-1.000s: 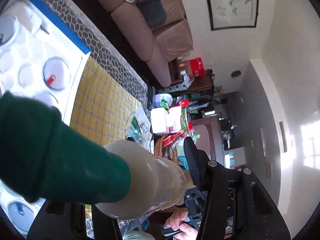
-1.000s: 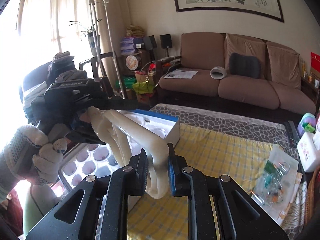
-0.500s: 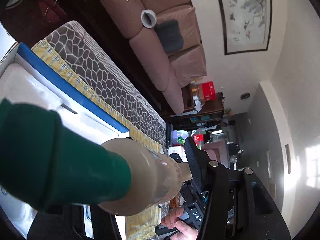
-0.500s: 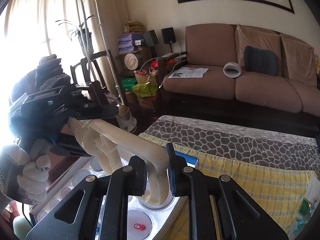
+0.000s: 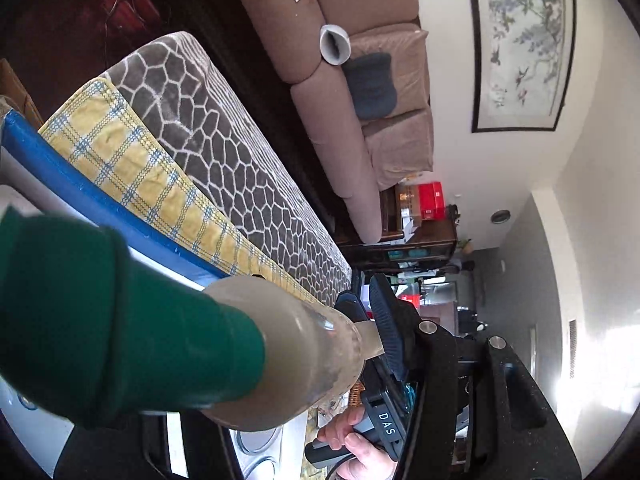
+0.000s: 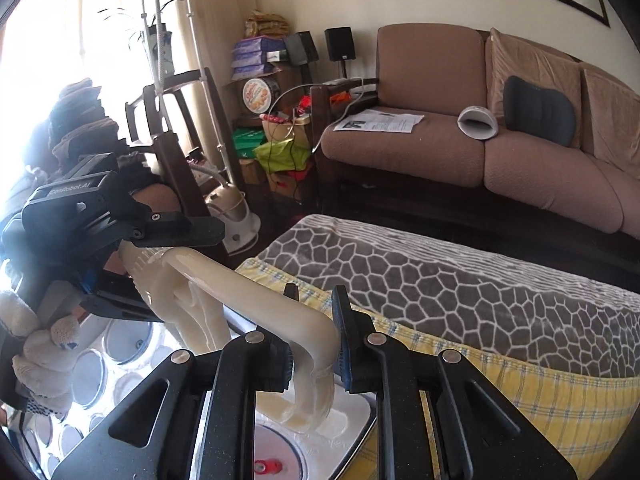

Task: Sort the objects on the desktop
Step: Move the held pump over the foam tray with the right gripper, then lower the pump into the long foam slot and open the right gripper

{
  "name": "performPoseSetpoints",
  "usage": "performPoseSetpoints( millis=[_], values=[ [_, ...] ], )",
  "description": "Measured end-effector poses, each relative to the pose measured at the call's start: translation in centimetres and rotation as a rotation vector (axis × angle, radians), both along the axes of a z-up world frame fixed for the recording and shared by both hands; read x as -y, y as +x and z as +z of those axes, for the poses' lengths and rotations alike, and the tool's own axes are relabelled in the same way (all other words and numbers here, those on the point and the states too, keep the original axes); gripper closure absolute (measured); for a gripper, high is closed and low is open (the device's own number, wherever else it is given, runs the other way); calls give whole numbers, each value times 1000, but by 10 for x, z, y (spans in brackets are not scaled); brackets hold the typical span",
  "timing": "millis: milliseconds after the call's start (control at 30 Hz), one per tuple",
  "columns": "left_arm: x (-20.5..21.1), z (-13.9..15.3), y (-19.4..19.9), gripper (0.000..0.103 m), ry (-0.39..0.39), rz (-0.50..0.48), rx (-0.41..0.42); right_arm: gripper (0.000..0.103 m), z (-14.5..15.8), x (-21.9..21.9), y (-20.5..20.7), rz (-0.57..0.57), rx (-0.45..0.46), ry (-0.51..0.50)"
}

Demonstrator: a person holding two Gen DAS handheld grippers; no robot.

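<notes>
As viewed along its own fingers, shows the right claw [image 6: 315,320] closed on the bent cream handle of the hand pump [image 6: 256,308], with a pad pressed to either side. Shows the left claw [image 6: 176,276] closed on the ribbed body at the pump's other end, one jaw above and one below, carried in a white knit-gloved hand [image 6: 40,356].

Reads "GenRobot.AI" on the left claw's black housing and, in the left wrist view, "DAS" on the right claw's housing. Cannot make out the lettering on the round tin [image 6: 260,94] by the shelf.

Runs, along the pump's long axis, from the left claw at mid-left down and rightward to the right claw at bottom centre, with the handle loops hanging below. In the left wrist view, turns the green end [image 5: 100,320] toward the lens and the clouded cream barrel away, narrowing toward the right claw.

Holds the pump over the white foam tray [image 6: 352,412] of round wells, inside a blue-edged box [image 5: 80,192]; cannot tell whether touching the foam. Sets the box on a yellow checked cloth [image 6: 520,392] over a grey honeycomb-patterned blanket [image 6: 460,292] on the counter. Beyond, a brown sofa [image 6: 440,148] with a printed sheet [image 6: 380,122].
</notes>
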State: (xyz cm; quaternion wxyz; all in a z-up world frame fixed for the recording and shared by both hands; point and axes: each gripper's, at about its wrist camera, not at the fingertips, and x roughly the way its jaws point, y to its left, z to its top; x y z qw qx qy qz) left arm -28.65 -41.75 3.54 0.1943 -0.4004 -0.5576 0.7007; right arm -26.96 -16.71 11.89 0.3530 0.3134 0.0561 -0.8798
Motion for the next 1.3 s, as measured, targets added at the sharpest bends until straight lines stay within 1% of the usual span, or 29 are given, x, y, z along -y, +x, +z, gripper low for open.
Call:
performPoseSetpoints(
  millis=[67,233,267,333,400,500,567,633,667,733,767,867,900,967,1000,1033,1067,1133,1200,1267,1300],
  values=[
    [1,-4,-8,54,-2,2,-2,87,-2,2,-4,5,-11,10],
    [3,-14,-9,54,22,2,-5,87,-10,3,-7,20,-25,22],
    [2,-14,-9,54,10,-2,-13,87,-12,2,-6,22,-26,20],
    [1,-11,-6,54,-4,-9,-24,87,-12,-1,-5,27,-34,3],
    [0,-11,2,53,9,-10,-25,87,-11,-3,1,33,-40,-7],
    [-1,-6,16,48,-2,-7,-23,86,-10,-3,12,54,-74,4],
    [-2,-2,22,44,-34,-7,-15,86,-12,0,17,65,-80,29],
    [-5,1,25,44,-66,-19,2,86,-15,2,20,65,-84,60],
    [-7,4,24,44,-96,-29,3,86,-18,2,20,65,-84,73],
    [-13,11,23,44,-138,-48,17,86,-26,-1,20,58,-63,97],
    [-15,13,23,42,-141,-51,19,86,-29,-3,19,51,-52,112],
    [-19,16,28,42,-153,-58,32,81,-27,-5,26,55,-61,138],
    [-19,17,30,42,-154,-66,37,77,-25,-6,28,60,-56,146],
    [-18,22,35,41,-166,-64,45,76,-22,-9,33,62,-54,160],
    [-19,25,41,38,-183,-64,40,76,-21,-11,36,64,-52,165],
    [-17,30,44,23,-210,-61,40,76,-20,-14,38,65,-48,165],
    [-17,34,47,11,-236,-64,45,76,-19,-17,38,56,-42,170],
    [-15,41,53,12,-278,-80,50,76,-19,-24,39,50,-18,163],
    [-14,50,62,12,-358,-83,67,75,-17,-29,43,43,-12,154],
    [-11,59,72,12,-396,-88,70,71,-13,-32,48,49,-4,143],
    [-10,65,77,12,-411,-89,64,71,-10,-33,50,49,-1,135]
  ],
)
